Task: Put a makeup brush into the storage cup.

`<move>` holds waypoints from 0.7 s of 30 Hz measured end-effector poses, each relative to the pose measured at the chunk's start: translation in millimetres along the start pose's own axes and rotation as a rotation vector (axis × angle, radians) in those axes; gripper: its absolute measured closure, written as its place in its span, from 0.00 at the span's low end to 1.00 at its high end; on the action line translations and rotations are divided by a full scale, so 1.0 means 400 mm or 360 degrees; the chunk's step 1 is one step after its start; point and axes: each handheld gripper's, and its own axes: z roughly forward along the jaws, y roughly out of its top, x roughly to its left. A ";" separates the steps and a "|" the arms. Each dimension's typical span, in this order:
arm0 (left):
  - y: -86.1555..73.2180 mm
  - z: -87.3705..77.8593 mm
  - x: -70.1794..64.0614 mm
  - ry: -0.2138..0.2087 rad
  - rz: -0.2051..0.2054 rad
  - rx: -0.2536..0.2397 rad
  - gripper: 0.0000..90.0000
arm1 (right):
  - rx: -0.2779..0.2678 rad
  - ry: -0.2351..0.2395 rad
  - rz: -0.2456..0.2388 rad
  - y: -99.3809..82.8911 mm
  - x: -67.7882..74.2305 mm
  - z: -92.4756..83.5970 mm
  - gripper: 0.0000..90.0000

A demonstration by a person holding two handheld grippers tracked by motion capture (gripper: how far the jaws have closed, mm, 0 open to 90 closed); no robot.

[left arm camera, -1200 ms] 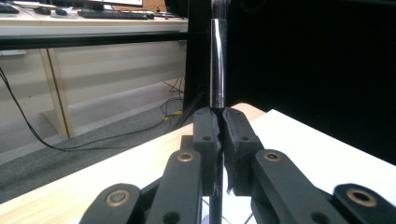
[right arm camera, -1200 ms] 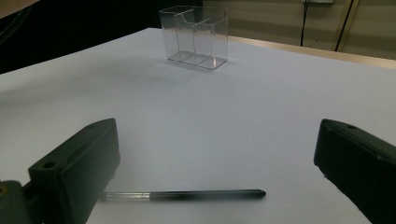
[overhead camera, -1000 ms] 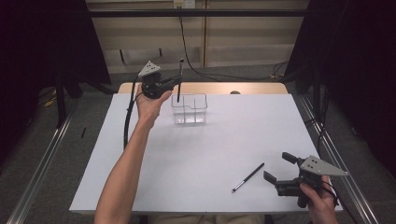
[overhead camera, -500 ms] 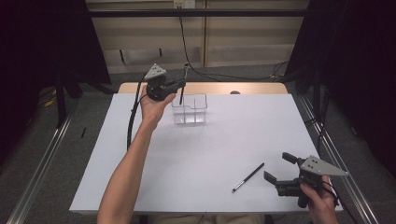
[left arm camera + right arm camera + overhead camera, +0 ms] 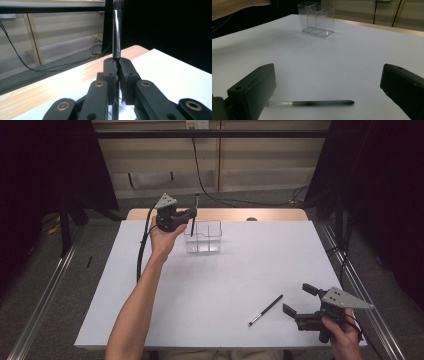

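Nearest the person, at about 4 o'clock on the white rectangular table (image 5: 210,285), the right hand (image 5: 345,337) holds the right gripper (image 5: 296,299), black with a grey three-cornered plate on top. Its jaws are spread wide and grasp nothing; in the right gripper view they stand at the two bottom corners with bare table between them.

Just beside that gripper, toward 9 o'clock from it, a slim black pen-like stick with a silver tip (image 5: 265,310) lies flat on the table. It runs on a diagonal, silver tip toward the person, dark end pointing toward 1 o'clock. In the right gripper view the same stick (image 5: 312,102) lies crosswise just ahead of the jaws, its silver end near the left-hand jaw; whether it touches that jaw cannot be told.

The left forearm (image 5: 137,305) reaches up the table from 6 o'clock toward 11 o'clock, a black cable looping beside it.

Far side, at about 12 o'clock: a clear plastic box-shaped organiser with inner dividers (image 5: 203,237) stands upright on the table, well apart from the lying stick. No contents can be made out in it.

Just beside the organiser's 9 o'clock edge, the left hand (image 5: 165,237) holds the left gripper (image 5: 192,214) raised. Its jaws are clenched on a second thin dark stick with a shiny metal section (image 5: 193,215), held roughly upright above the organiser's left-hand compartment. In the left gripper view that stick (image 5: 116,35) rises straight from between the pressed-together jaws; its lower end is hidden.
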 end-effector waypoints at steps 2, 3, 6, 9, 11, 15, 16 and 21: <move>-0.003 0.001 0.000 0.0003 -0.0002 0.0004 0.94 | 0.0000 0.0001 -0.0001 0.000 0.000 0.000 0.00; -0.005 0.000 0.002 0.0004 -0.0001 0.0009 0.94 | -0.0001 0.0003 -0.0005 0.000 0.001 0.000 0.00; -0.012 0.000 0.005 0.0014 -0.0008 0.0018 0.94 | -0.0006 0.0003 -0.0005 0.000 0.001 -0.001 0.00; -0.019 -0.001 0.009 0.0019 -0.0013 0.0026 0.94 | -0.0004 0.0002 -0.0002 0.000 0.001 0.000 0.00; -0.023 0.000 0.011 0.0018 -0.0015 0.0029 0.94 | -0.0002 0.0004 -0.0006 0.000 0.001 0.000 0.00; -0.028 0.004 0.011 0.0020 -0.0011 0.0037 0.94 | -0.0001 0.0003 -0.0006 0.000 0.001 0.001 0.00; -0.029 0.005 0.011 0.0017 -0.0014 0.0038 0.94 | -0.0001 0.0002 -0.0005 0.000 0.002 0.000 0.00; -0.035 0.007 0.012 0.0019 -0.0024 0.0033 0.94 | -0.0003 0.0002 -0.0004 -0.001 0.001 -0.001 0.00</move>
